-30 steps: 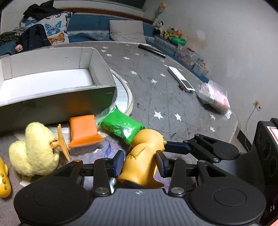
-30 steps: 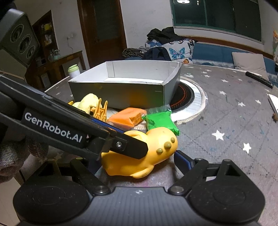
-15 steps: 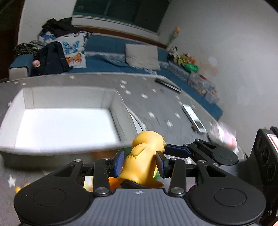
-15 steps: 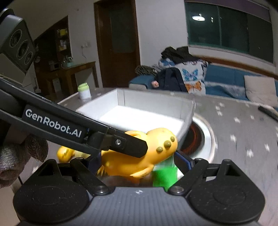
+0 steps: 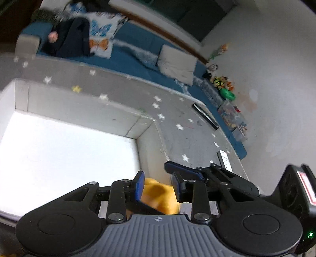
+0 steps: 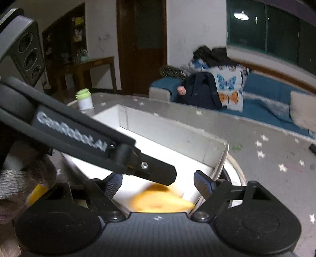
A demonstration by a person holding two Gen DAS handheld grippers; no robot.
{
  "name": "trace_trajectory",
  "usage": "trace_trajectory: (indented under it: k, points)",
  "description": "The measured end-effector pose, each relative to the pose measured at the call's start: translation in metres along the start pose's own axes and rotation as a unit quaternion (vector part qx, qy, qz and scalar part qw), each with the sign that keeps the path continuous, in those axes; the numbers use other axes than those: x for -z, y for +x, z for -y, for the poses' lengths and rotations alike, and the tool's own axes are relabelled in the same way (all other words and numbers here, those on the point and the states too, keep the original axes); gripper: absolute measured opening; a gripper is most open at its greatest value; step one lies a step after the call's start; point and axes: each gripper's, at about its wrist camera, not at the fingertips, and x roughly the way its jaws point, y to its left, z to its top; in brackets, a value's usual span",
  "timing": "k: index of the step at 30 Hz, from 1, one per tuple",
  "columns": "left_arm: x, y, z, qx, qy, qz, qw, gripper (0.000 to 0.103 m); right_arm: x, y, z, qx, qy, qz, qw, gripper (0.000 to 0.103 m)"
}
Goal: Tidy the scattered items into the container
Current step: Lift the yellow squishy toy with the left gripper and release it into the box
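Room's pretty dim, my box (image 5: 59,158) floor blows out white, ceiling lamp (image 6: 240,14) glares in the window, motion blur everywhere, fisheye bends edges.

Blue sofa (image 6: 262,93), dark window (image 6: 262,29), possibly night.

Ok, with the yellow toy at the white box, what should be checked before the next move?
1. Yellow toy above the white box floor: ok, in the right wrist view it shows against the floor.
2. Left hand-held gripper gripping the toy: cannot tell. Its jaws have just been closing with the toy between them, blurred.
3. Right hand-held gripper clear of the toy: ok. Its jaws have just been closing, but the pads stand apart from the toy.
4. Room in the box: ok, the visible floor is bare.
5. Toy resting on the floor: cannot tell, too blurred.
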Motion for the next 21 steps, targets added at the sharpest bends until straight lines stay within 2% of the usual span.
trace_trajectory:
  k: [7,14,17,21]
  points:
    - [0.003,0.007,-0.015,-0.005,-0.008,-0.005,0.9999,0.033,0.016,0.001,0.007,0.014,0.003,0.009,1.0,0.08]
    - [0.015,-0.006,0.002,-0.03,0.032,0.02,0.9988,0.033,0.029,-0.024,0.002,0.03,0.004,0.034,0.999,0.081]
    - [0.02,-0.014,0.006,-0.031,0.038,0.028,0.9984,0.033,0.036,-0.04,0.001,0.04,0.024,0.044,0.998,0.081]
    - [0.025,-0.017,0.01,-0.026,0.042,0.029,0.9984,0.033,0.049,-0.055,0.002,0.023,0.059,0.05,0.997,0.08]
